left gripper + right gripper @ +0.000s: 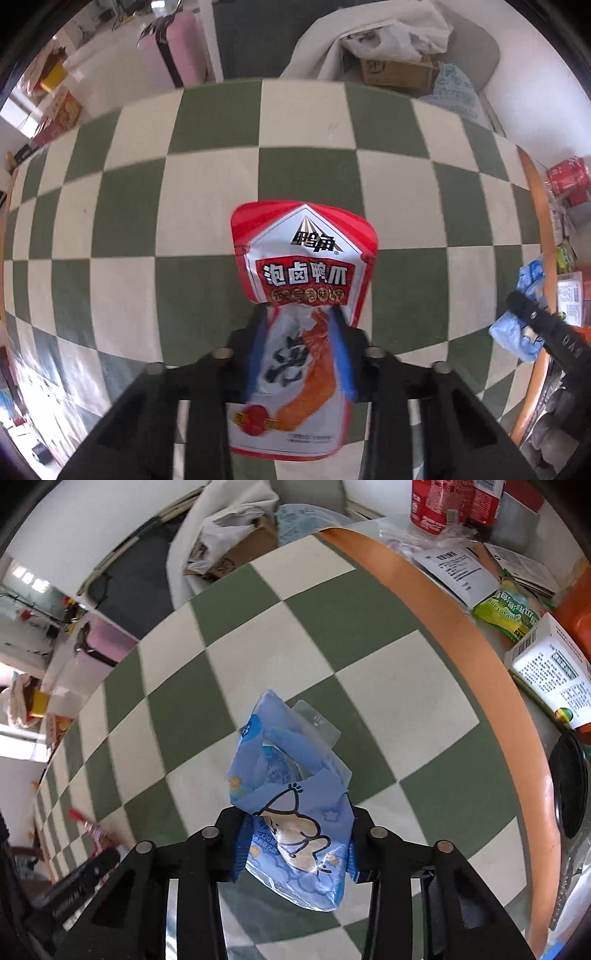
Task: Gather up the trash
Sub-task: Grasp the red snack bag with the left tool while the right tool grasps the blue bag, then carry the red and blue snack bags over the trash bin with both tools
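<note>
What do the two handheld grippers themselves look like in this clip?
Both look alike. The left gripper and right gripper have matte black angular frames with cut-out slots, round silver bolt heads across the top, and blue pads lining the fingers. No cables or sleeves show.

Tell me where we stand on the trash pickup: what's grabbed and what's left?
Done: both pickups look made. In hand: the left gripper is shut on the red-and-white snack packet, and the right gripper is shut on the blue wrapper, both lifted over the checkered cloth. Left: dropping both off; no bin is visible. The green packet and papers beyond the orange rim may also need collecting.
</note>
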Tool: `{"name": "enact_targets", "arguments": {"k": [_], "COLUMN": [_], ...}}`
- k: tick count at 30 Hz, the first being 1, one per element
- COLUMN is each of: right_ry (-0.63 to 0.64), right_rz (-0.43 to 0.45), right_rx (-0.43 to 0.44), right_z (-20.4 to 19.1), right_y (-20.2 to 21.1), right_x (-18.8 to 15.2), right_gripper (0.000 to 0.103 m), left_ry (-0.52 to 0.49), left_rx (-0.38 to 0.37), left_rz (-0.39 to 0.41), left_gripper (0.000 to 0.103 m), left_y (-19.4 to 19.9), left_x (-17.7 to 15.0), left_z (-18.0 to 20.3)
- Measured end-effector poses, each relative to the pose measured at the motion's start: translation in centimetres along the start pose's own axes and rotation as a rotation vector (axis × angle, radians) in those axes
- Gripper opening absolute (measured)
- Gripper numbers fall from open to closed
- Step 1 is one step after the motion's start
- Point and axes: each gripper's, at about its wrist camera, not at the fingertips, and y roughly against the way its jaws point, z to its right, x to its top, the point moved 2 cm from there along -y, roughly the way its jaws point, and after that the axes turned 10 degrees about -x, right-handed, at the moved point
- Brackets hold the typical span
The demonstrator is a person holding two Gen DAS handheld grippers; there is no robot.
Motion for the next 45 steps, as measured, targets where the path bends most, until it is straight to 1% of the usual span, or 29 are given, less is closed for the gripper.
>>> {"name": "enact_targets", "arguments": {"k": [1,3,4,7,8,10,13,16,20,23,25,29,32,36,38,40,45], "right_ry": [0.003,0.01,0.013,0.016,0.014,0.008,0.0,0.001,-0.007,-0.002,0.007,0.026,0.045,0.094,0.122,0.146,0.21], "right_rz": [0.004,0.011,0.012,0.014,0.014,0.012,0.01,0.015,0.024,0.029,0.031,0.038,0.037,0.041,0.048,0.05,0.061], "right_rx": [0.011,0.036,0.045,0.057,0.06,0.06,0.059,0.065,0.084,0.098,0.104,0.118,0.134,0.158,0.168,0.183,0.205], "right_z": [0.0,-0.2,-0.4,-0.6,-0.6,-0.4,0.0,0.7,1.1,1.4,1.5,1.4,1.0,0.0,-0.5,-1.0,-2.1], "right_y": [0.2,0.7,1.0,1.9,2.1,2.4,2.7,3.4,4.4,5.1,5.5,6.7,7.6,9.5,10.6,12.0,15.0], "right_x": [-0.3,-0.9,-1.1,-1.5,-1.7,-2.0,-2.4,-3.0,-3.6,-4.2,-4.7,-6.3,-8.0,-11.2,-13.2,-15.8,-23.0], "right_gripper": [0.039,0.038,0.038,0.038,0.038,0.038,0.038,0.037,0.037,0.037,0.037,0.036,0.036,0.035,0.035,0.034,0.034], "left_ry": [-0.005,-0.026,-0.027,-0.012,-0.005,0.006,0.01,-0.001,-0.003,-0.01,-0.02,-0.029,-0.031,-0.035,-0.03,-0.027,-0.047], "left_rx": [-0.023,-0.019,-0.002,0.001,-0.009,-0.035,-0.041,-0.036,-0.031,-0.022,-0.012,0.004,0.012,0.014,0.015,0.01,-0.023], "left_rz": [-0.002,-0.008,-0.012,-0.044,-0.028,-0.019,-0.002,0.028,0.073,0.11,0.128,0.157,0.166,0.164,0.167,0.17,0.191], "left_gripper": [0.004,0.004,0.008,0.012,0.011,0.005,0.002,0.0,0.0,0.0,0.0,0.0,0.0,0.0,0.0,0.0,0.0], "left_y": [0.3,0.5,0.5,-0.8,-0.8,-0.5,0.1,1.8,3.7,6.0,6.5,8.3,8.5,9.8,10.8,11.7,14.6], "left_x": [-0.1,-0.6,-0.9,-1.1,-0.8,-1.0,-1.1,-2.1,-2.4,-3.1,-3.2,-4.5,-5.0,-8.1,-10.5,-12.7,-19.9], "left_z": [-0.3,0.0,-0.1,-0.7,-0.8,-1.0,-0.9,-1.2,-1.8,-2.6,-2.3,-3.0,-3.1,-4.1,-5.0,-5.8,-7.9]}}
